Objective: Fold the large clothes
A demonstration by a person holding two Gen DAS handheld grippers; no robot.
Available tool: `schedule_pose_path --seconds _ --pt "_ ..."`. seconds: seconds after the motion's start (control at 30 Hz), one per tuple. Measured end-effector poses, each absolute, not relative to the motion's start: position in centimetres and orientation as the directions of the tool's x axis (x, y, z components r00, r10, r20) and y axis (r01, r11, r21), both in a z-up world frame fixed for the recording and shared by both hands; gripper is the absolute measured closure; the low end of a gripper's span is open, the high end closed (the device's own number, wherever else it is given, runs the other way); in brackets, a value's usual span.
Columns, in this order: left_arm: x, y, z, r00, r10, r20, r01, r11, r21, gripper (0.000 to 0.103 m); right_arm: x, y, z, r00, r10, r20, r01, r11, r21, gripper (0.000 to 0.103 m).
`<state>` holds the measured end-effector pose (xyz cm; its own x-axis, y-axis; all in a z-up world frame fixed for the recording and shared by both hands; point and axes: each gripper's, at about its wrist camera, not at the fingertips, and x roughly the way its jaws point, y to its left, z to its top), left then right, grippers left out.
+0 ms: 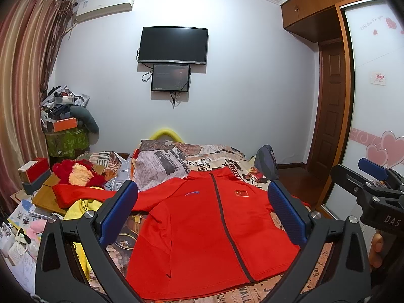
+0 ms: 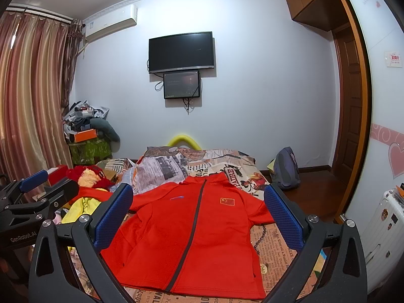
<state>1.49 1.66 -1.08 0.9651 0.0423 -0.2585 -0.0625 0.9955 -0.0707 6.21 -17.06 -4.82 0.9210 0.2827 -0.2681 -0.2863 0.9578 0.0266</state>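
A red zip jacket [image 1: 202, 237] lies front up and spread flat on the bed [image 1: 257, 294], collar toward the far wall, with a dark zipper and a small flag patch. Its left sleeve [image 1: 83, 195] stretches out to the left over clutter. My left gripper [image 1: 203, 197] is open and empty, held above the jacket's near part. My right gripper [image 2: 198, 198] is open and empty too, above the jacket [image 2: 186, 240]. Each gripper shows at the edge of the other's view: the right one [image 1: 373, 176] and the left one [image 2: 38, 184].
A newspaper-print duvet and pillows [image 1: 161, 161] lie at the bed's far end. A red-and-yellow plush toy [image 1: 78, 173], yellow cloth [image 1: 80, 208], boxes and papers crowd the bed's left side. A backpack [image 2: 285, 168] sits on the floor right. A white suitcase [image 2: 381, 237] stands by the wardrobe.
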Motion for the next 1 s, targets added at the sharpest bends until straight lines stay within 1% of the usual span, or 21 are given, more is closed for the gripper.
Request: schedule_pose_path --seconds 1.0 --pt "2.44 2.19 -1.99 0.961 0.050 -0.271 -0.074 0.994 -0.078 0.000 6.19 -16.87 -5.74 0.916 0.281 -0.286 -0.287 0.958 0.019 0.000"
